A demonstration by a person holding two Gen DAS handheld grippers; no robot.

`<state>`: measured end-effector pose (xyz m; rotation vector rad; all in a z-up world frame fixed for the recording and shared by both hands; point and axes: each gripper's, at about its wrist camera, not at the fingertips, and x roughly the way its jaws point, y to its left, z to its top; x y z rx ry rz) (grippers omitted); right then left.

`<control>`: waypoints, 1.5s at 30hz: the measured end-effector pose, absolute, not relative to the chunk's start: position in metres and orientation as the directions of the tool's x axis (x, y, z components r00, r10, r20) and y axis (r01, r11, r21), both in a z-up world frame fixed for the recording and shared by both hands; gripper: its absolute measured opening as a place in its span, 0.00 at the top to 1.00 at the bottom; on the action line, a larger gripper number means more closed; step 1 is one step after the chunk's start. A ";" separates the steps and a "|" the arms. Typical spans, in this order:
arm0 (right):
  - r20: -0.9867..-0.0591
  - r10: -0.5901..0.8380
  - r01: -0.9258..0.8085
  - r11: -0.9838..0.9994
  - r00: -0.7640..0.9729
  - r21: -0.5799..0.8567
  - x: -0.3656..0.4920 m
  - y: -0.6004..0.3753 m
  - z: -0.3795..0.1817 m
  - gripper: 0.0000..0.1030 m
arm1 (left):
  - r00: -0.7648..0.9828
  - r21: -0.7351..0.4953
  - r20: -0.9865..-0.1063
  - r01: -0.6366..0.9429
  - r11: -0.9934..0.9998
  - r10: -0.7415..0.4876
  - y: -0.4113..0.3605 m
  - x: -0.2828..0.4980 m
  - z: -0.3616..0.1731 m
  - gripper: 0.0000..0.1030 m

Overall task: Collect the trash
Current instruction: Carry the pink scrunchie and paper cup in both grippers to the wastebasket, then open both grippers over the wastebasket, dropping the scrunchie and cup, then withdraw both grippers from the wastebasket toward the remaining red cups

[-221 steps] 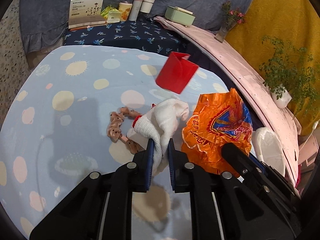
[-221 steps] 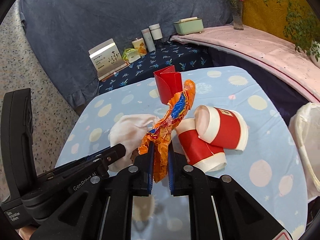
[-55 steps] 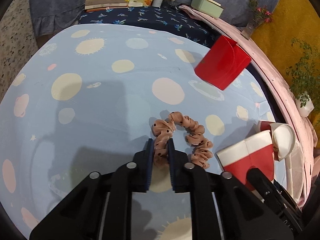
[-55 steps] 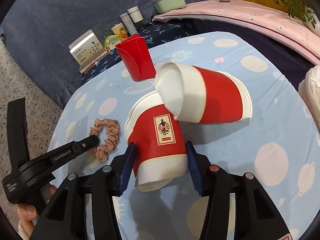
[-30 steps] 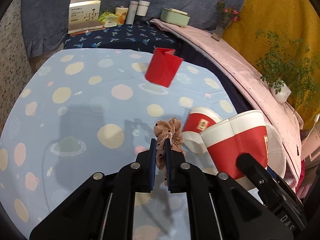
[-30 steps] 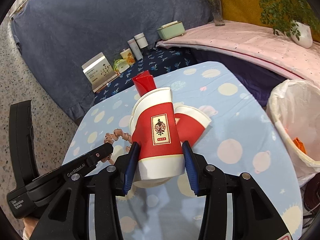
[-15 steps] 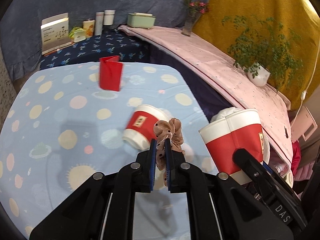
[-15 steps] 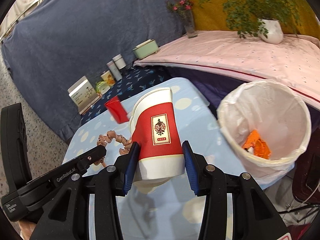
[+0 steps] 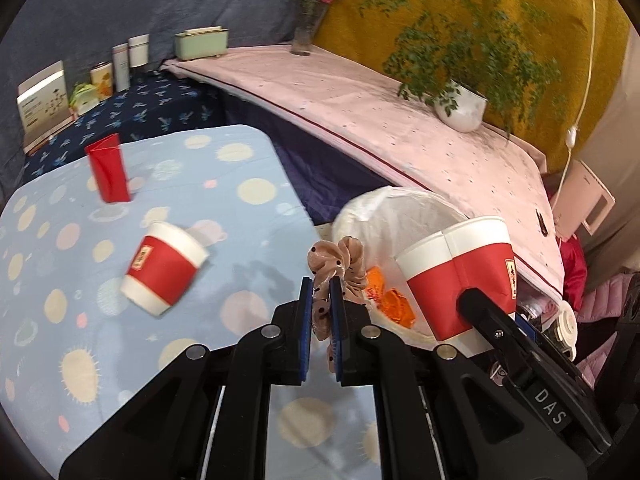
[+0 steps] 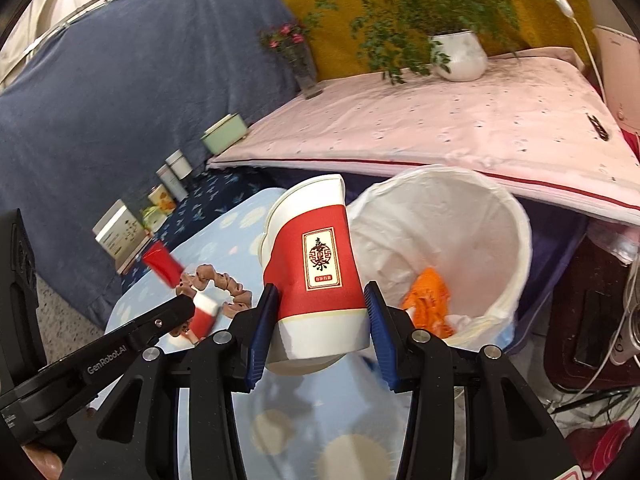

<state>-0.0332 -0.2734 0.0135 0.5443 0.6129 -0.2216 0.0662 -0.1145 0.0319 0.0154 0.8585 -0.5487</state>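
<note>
My left gripper (image 9: 321,284) is shut on a pink dotted scrunchie (image 9: 338,258), held in the air at the table's right edge, next to the white-lined trash bin (image 9: 384,208). My right gripper (image 10: 320,308) is shut on a red and white paper cup (image 10: 316,264), (image 9: 460,268), held upright just left of the bin (image 10: 500,216). An orange wrapper (image 10: 428,292) lies inside the bin. A second paper cup (image 9: 162,266) lies on its side on the blue spotted tablecloth (image 9: 248,232). A red folded carton (image 9: 108,172) stands farther back.
A pink-covered bench (image 9: 400,132) with a potted plant (image 9: 460,104) and a flower vase (image 9: 306,36) runs behind the bin. A box, jars and a green tin (image 9: 200,42) stand on the dark blue cloth. Cables and clutter (image 10: 608,320) lie right of the bin.
Both grippers have swung right, away from the table's middle toward the bin, carrying the scrunchie and the cup. The bin's opening now shows large in both views.
</note>
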 end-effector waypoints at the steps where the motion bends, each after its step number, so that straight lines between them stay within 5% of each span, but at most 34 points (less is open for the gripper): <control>1: -0.600 -0.046 0.362 0.833 0.799 0.418 -0.035 -0.279 0.012 0.58 | 0.517 -0.201 -0.723 0.476 0.856 -0.457 -0.123 0.066 0.031 0.92; 28: -0.671 -0.119 0.491 0.775 0.732 0.398 -0.014 -0.360 -0.032 0.58 | 0.395 -0.214 -0.782 0.557 0.802 -0.482 -0.216 0.097 -0.011 0.91; 31: -0.676 -0.125 0.493 0.780 0.726 0.386 -0.009 -0.360 -0.032 0.57 | 0.395 -0.228 -0.777 0.549 0.804 -0.490 -0.217 0.101 -0.011 0.86; 35: -0.677 -0.139 0.502 0.779 0.722 0.376 -0.005 -0.360 -0.032 0.49 | 0.418 -0.226 -0.775 0.517 0.825 -0.474 -0.213 0.106 -0.010 0.54; 45: -0.683 -0.123 0.487 0.791 0.720 0.371 -0.003 -0.346 -0.031 0.47 | 0.449 -0.212 -0.780 0.467 0.859 -0.437 -0.189 0.110 -0.013 0.52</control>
